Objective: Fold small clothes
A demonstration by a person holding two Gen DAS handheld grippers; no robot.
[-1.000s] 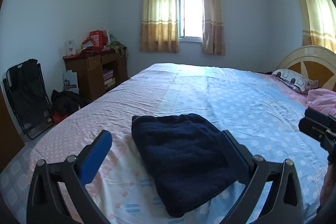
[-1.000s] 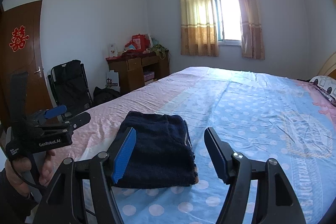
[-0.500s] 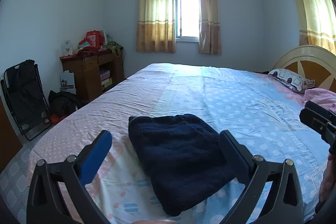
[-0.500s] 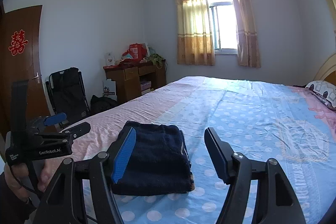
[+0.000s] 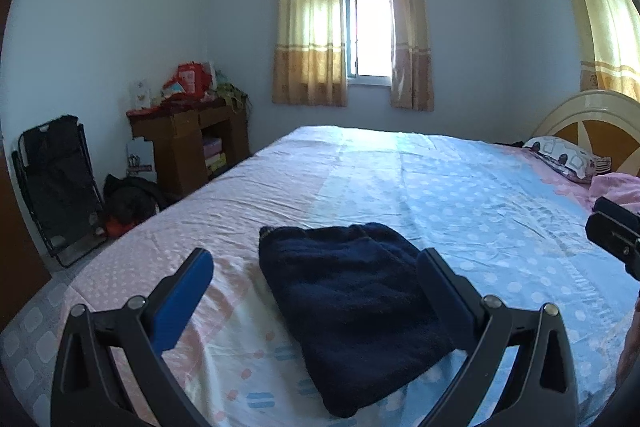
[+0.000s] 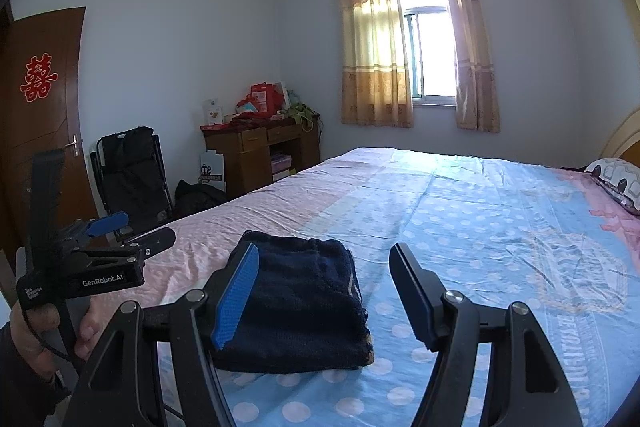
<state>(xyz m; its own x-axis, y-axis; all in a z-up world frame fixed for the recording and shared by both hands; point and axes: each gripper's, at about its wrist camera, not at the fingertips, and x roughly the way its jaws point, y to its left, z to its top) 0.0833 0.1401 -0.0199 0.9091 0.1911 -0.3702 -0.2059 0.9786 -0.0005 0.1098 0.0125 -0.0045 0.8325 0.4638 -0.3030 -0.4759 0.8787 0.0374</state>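
Observation:
A dark navy garment (image 5: 352, 303) lies folded into a thick rectangle on the bed's sheet (image 5: 460, 203), near the front edge. It also shows in the right wrist view (image 6: 304, 307). My left gripper (image 5: 314, 267) is open and empty, held above and short of the garment. My right gripper (image 6: 324, 259) is open and empty, to the right of the garment and above it. The left gripper's body (image 6: 100, 267) shows in the right wrist view at far left, in a hand. Part of the right gripper (image 5: 614, 235) shows at the left view's right edge.
A wooden desk (image 6: 260, 151) with red bags stands by the far wall. A black folding chair (image 6: 132, 179) and dark bags sit left of the bed. Pillows (image 5: 564, 159) and a headboard (image 5: 596, 123) are at the right. A brown door (image 6: 36, 115) is at far left.
Both grippers have lifted and pulled back slightly from the folded garment, which sits lower in both views. The garment has not moved. Both grippers stay open.

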